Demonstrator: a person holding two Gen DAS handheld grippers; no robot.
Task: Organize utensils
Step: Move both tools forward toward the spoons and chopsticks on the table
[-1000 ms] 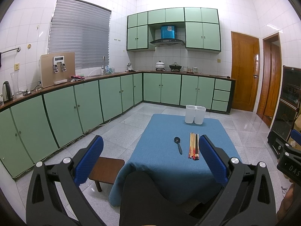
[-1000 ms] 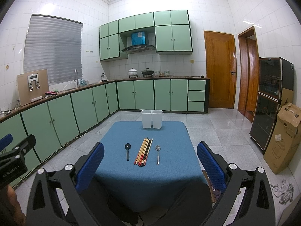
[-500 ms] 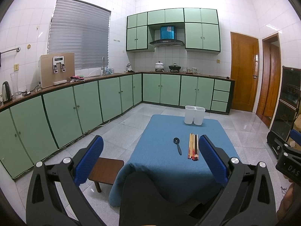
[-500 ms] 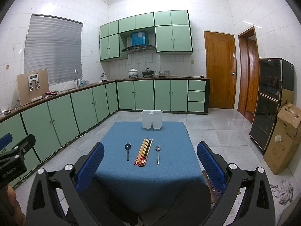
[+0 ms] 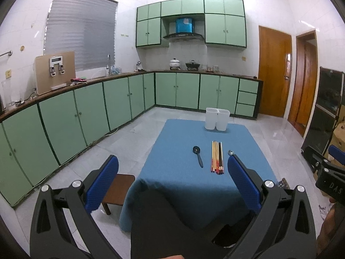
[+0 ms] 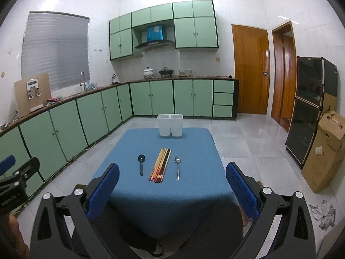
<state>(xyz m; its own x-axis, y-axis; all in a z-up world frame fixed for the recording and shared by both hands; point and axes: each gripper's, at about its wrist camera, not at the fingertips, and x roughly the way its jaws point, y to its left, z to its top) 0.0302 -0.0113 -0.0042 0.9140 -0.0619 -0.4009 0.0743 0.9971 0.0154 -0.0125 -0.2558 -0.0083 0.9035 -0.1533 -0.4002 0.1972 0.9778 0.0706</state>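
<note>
On a table with a blue cloth (image 6: 168, 194) lie a black spoon (image 6: 141, 165), a bundle of chopsticks (image 6: 160, 165) and a metal spoon (image 6: 177, 167), side by side. A white two-compartment holder (image 6: 170, 125) stands at the far edge. In the left wrist view the black spoon (image 5: 198, 155), chopsticks (image 5: 217, 159) and holder (image 5: 216, 118) show; the metal spoon (image 5: 230, 152) is half hidden by a finger. My left gripper (image 5: 172, 183) and right gripper (image 6: 172, 185) are open and empty, held well before the table's near edge.
A small brown stool (image 5: 117, 185) stands left of the table. Green cabinets (image 6: 86, 112) line the left and back walls. A dark cabinet (image 6: 310, 108) and a cardboard box (image 6: 325, 151) stand on the right. My lap lies below the table's near edge.
Both views have shifted only slightly. The utensils and holder have not moved, and both grippers stay open.
</note>
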